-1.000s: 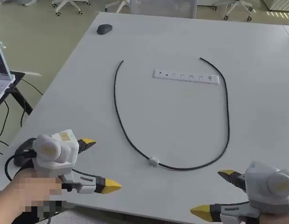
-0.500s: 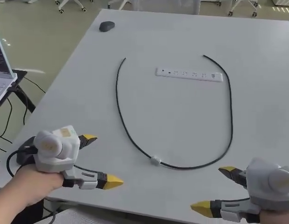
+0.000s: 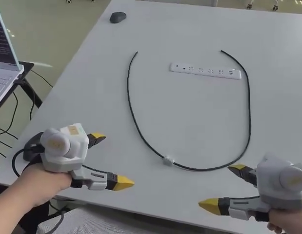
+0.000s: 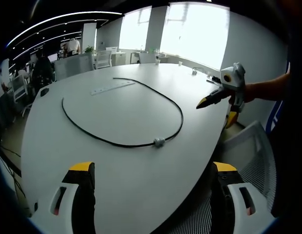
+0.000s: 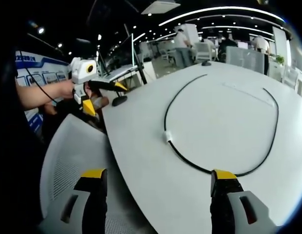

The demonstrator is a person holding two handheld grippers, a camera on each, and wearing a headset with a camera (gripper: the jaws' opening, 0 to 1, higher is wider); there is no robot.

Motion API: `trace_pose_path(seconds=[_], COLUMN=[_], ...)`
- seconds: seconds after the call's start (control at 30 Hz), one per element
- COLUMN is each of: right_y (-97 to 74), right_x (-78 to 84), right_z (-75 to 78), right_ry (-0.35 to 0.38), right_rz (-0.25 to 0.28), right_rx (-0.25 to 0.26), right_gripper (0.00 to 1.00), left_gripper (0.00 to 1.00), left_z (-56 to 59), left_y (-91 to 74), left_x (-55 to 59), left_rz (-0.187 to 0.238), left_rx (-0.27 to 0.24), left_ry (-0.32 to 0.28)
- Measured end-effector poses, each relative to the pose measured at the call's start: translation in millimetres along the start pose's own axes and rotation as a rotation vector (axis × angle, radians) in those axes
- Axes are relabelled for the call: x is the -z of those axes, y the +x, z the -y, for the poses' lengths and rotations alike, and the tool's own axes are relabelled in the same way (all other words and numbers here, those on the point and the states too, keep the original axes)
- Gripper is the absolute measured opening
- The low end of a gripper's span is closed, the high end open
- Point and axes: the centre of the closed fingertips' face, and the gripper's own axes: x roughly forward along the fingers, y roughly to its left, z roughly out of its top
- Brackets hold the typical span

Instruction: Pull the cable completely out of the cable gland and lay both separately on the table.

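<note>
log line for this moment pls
left claw open, empty | right claw open, empty | cable threaded through gland, both on table | no grasp yet

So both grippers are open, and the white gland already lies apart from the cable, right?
Not quite. The left gripper and right gripper are open, but the gland does not lie apart: it is still threaded on the cable, at the near bend of the loop. The head view shows it.

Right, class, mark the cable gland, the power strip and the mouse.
cable gland (image 3: 168, 161), head view, middle of its white body.
power strip (image 3: 205, 71), head view, middle of its top face.
mouse (image 3: 118, 17), head view, top of its shell.
</note>
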Motion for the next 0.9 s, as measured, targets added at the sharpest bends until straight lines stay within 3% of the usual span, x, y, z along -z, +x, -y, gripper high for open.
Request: trace_pose_path(seconds=[0.43,0.67,0.9], right_y=[20.4,34.2,51.4], right_x=[-20.0,-31.3,-37.9], right_z=[0.2,2.7,4.3], right_ry=[-0.010,-0.021,-0.043], right_rz=[-0.009,-0.027,-0.054], right_rx=[-0.006,0.002,-0.003], right_gripper=[0.83,0.79,0.74], left_gripper=[0.98,0.97,0.97], left_z=[10.3,6.8,6.7], left_y=[-2.9,-7.1,-5.0], left_x=[7.3,9.6,19.5], left_rz=[-0.004,0.001,0.000], left_rx=[0.015,0.009,0.024], left_ry=[0.002,-0.021,-0.030])
